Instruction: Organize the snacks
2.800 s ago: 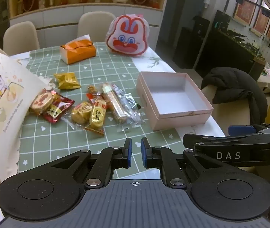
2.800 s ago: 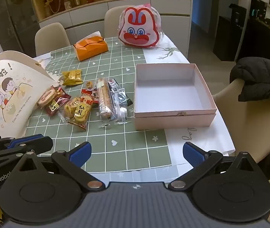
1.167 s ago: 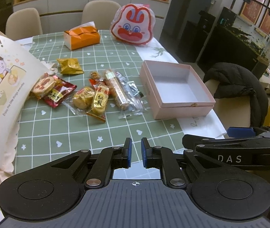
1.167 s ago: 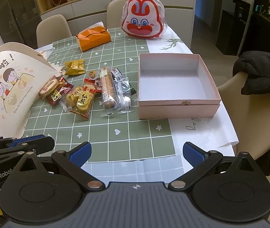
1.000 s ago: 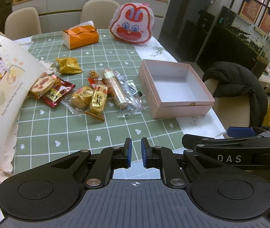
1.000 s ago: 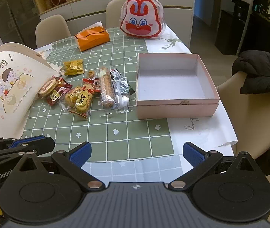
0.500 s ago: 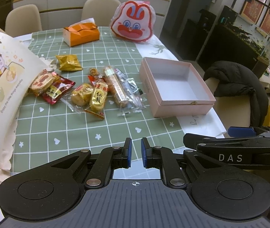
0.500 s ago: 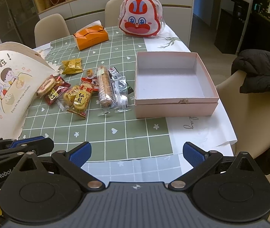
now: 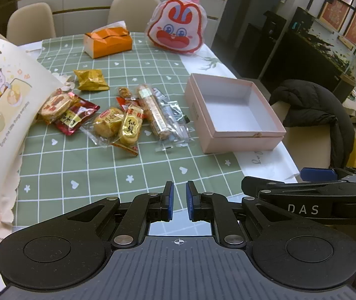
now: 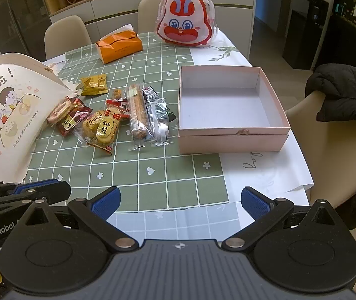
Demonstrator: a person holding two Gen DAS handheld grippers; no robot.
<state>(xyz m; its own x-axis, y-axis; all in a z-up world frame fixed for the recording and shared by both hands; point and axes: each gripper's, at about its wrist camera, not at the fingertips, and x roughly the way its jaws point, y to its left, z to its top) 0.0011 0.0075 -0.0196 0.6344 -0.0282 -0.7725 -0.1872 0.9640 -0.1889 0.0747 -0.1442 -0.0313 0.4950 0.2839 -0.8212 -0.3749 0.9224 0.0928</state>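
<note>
Several wrapped snacks lie in a loose pile on the green checked tablecloth, also in the right wrist view. An empty pink box stands open to their right; it also shows in the right wrist view. My left gripper is shut with a narrow gap and holds nothing, above the table's near edge. My right gripper is open and empty, also at the near edge.
A cream paper bag with cartoon children lies at the left. An orange tissue box and a red rabbit bag stand at the far end. A chair with a black jacket is at the right.
Both grippers have drifted slightly forward towards the table, so the snacks and box look a little nearer. Neither gripper's opening has changed.
</note>
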